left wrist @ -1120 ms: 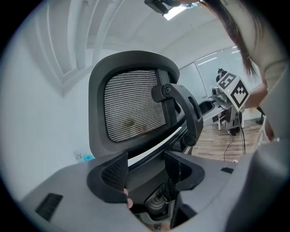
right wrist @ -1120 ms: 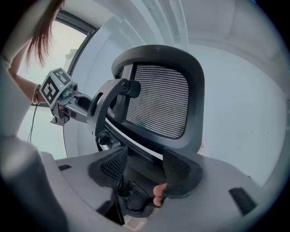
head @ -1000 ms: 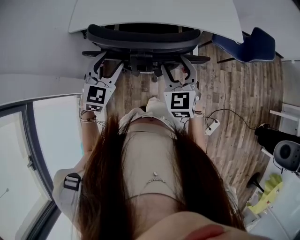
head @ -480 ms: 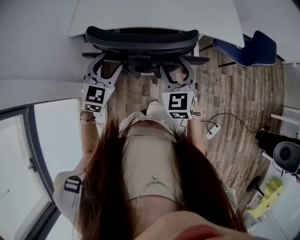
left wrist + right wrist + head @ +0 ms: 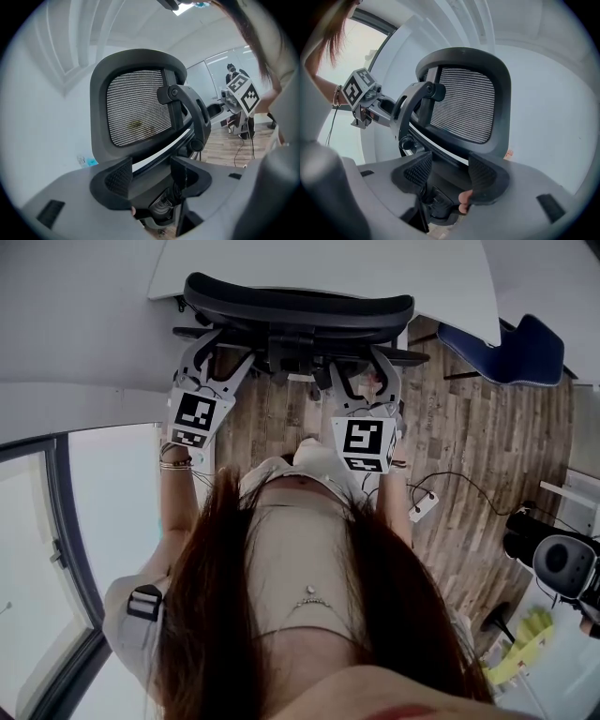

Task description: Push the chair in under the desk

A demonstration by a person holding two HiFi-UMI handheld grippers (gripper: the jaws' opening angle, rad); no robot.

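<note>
The left tongs (image 5: 152, 174) and the right tongs (image 5: 451, 174) both stood with their jaws spread apart and gripped nothing. Each pair was up against the lower rear frame of the chair (image 5: 300, 310), whose mesh back rose just ahead of them. The chair sat between the tongs and the white desk (image 5: 319, 268), its back at the desk's near edge and its seat hidden beneath the top.
</note>
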